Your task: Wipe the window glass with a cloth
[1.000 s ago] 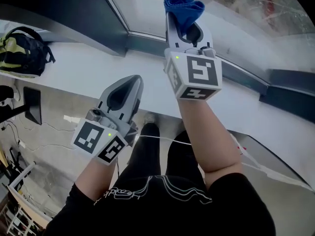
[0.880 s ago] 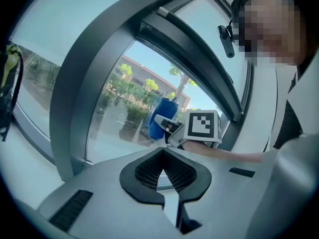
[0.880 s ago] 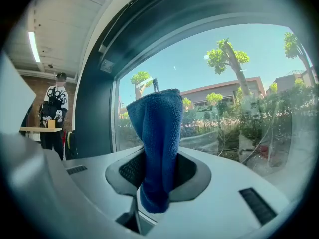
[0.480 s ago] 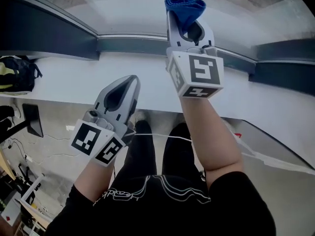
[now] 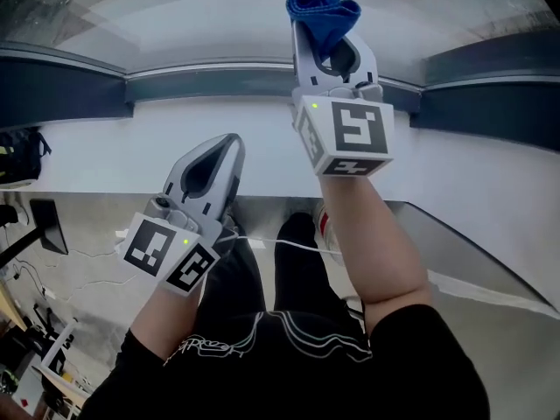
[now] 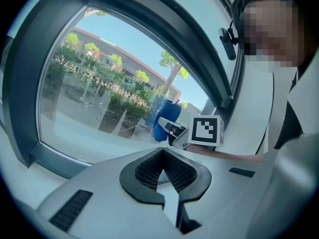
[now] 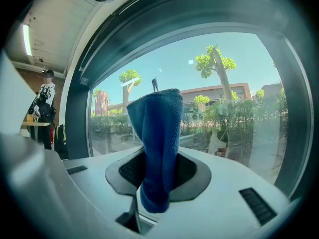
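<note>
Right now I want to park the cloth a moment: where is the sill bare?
The sill is bare from the backpack at its far left up to the left gripper, and again right of the right gripper, whose jaws grip the cloth. Only the middle, around both grippers, is crowded.

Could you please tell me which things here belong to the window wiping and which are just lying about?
Job:
blue cloth
right gripper, jaws shut on it
window glass

Lying about:
backpack at far left
empty left gripper, jaws shut
</note>
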{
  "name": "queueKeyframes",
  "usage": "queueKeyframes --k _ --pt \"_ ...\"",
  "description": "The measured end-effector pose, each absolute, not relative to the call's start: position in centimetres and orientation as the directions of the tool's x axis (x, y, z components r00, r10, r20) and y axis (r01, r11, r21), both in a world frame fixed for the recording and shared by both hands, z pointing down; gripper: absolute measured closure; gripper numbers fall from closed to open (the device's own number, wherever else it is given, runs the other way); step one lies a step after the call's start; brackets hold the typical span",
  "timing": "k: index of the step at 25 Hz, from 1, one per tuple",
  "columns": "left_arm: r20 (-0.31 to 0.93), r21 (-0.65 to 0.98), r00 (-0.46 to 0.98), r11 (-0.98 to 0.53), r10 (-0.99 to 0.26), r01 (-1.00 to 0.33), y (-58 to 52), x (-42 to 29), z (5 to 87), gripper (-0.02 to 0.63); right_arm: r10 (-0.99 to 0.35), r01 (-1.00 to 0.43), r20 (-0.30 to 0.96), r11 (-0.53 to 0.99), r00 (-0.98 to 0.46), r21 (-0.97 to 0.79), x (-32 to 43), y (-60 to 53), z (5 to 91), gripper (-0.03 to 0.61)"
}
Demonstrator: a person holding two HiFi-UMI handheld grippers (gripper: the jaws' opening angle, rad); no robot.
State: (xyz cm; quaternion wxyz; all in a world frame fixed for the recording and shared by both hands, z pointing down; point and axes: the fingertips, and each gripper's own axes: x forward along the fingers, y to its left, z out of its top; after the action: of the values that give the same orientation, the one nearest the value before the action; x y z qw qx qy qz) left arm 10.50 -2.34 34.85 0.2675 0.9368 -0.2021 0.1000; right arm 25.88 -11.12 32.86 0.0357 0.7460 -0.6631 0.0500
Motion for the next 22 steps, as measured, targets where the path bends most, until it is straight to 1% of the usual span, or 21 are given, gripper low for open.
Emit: queueKeyframes --k 10,18,22 --pt "0.294 0.464 0.915 -0.795 -0.277 -0.39 1.6 19.8 35.1 0.611 -0.981 -0.989 0.118 -0.15 0.151 0.014 35.7 -5.3 32.9 0.485" --pt "0.305 0.461 0.929 -0.821 -0.209 -0.336 4.4 26.1 36.1 0.611 -0.96 -0.966 0.11 -0.26 0.258 -0.008 44.6 0.1 33.3 0.485" --pt "0.309 0.46 0.936 -0.835 -0.169 -0.303 5.9 28.8 35.9 0.611 -0.948 -0.953 0.101 -0.304 0.303 -0.002 47.8 2.4 32.9 0.485"
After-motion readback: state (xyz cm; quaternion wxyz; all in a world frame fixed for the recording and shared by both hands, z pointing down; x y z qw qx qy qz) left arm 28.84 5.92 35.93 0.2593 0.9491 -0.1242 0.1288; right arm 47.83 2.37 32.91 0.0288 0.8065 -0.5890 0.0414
